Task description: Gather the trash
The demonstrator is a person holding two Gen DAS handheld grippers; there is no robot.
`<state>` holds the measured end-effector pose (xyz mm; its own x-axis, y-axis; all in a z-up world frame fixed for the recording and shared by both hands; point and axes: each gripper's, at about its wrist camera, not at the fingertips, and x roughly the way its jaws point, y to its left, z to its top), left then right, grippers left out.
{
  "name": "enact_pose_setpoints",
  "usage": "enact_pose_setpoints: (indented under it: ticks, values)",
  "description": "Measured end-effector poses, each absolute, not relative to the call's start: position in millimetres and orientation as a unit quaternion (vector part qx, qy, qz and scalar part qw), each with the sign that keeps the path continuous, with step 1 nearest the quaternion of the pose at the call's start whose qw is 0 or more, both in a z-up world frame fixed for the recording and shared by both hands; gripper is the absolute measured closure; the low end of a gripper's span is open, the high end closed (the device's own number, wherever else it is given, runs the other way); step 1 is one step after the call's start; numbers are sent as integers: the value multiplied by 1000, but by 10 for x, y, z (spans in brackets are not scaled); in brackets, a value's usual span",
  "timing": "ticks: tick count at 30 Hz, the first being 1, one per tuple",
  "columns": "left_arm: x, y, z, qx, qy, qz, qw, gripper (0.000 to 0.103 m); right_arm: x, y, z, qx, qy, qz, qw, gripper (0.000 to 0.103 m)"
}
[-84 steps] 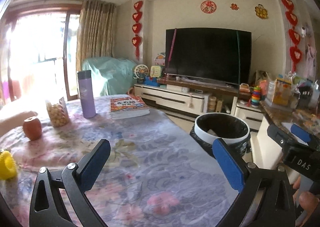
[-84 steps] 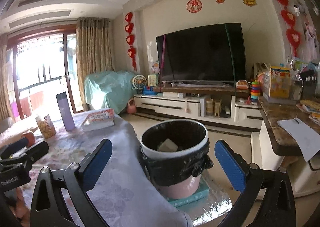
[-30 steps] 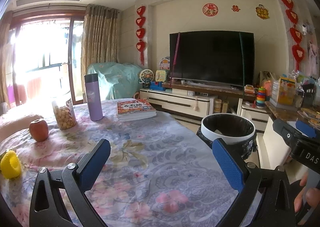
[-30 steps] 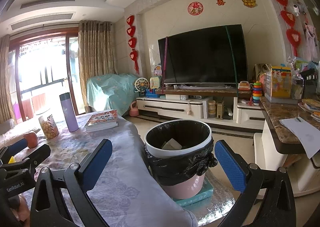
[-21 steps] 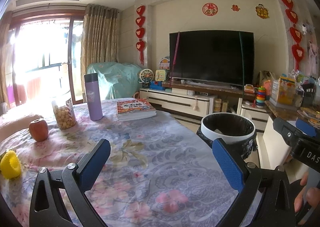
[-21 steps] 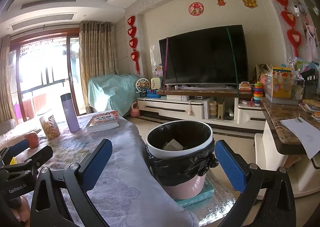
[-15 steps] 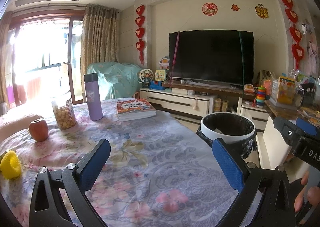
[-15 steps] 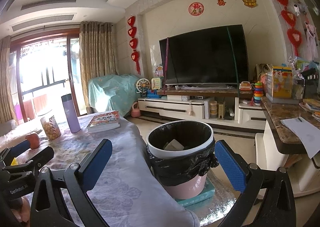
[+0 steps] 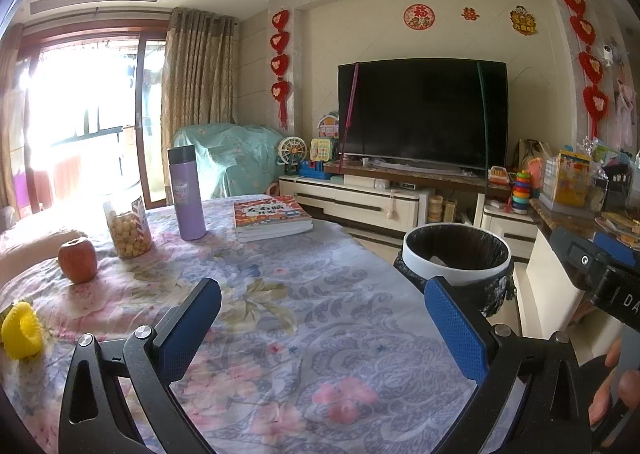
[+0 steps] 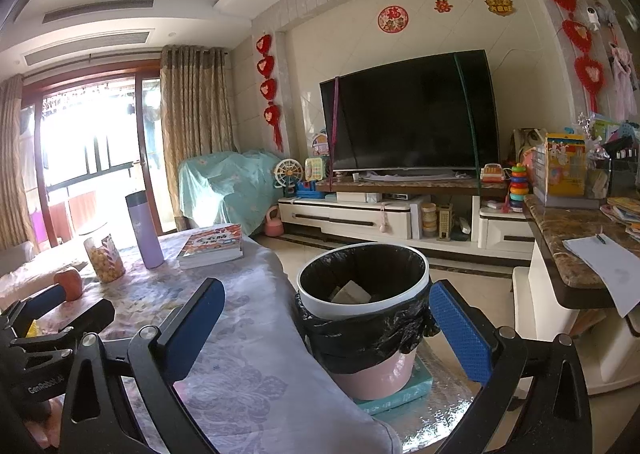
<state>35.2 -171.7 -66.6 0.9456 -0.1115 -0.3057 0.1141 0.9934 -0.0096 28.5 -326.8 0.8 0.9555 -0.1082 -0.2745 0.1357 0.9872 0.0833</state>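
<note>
A pink bin (image 10: 374, 372) with a white rim and black liner stands on the floor just off the table's right edge; pale crumpled paper (image 10: 352, 293) lies inside it. The left wrist view shows the same bin (image 9: 456, 254) past the table edge. My left gripper (image 9: 320, 328) hovers open over the flowered tablecloth (image 9: 280, 314), nothing between its blue pads. My right gripper (image 10: 326, 324) is open too, empty, held near the bin at the table's corner. Each gripper shows at the side of the other's view.
On the table's far side stand a purple flask (image 9: 186, 194), a snack jar (image 9: 128, 228), an apple (image 9: 78, 259), a book stack (image 9: 272, 217) and a yellow coiled toy (image 9: 20, 330). A marble counter (image 10: 576, 250) with papers is on the right; a TV unit (image 10: 400, 214) lines the back wall.
Over the last second both views barely shift. Since 2.8 s ago both grippers have lifted and drawn back a little, staying open and empty.
</note>
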Motion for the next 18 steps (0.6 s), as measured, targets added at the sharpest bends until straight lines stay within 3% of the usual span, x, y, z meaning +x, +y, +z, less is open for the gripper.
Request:
enact_pose_setpoints:
  ticks: [18]
  values:
    - [382,-1664,-684,5,158,-58,986,1,286,-3182,32,53,135,-58,988,0]
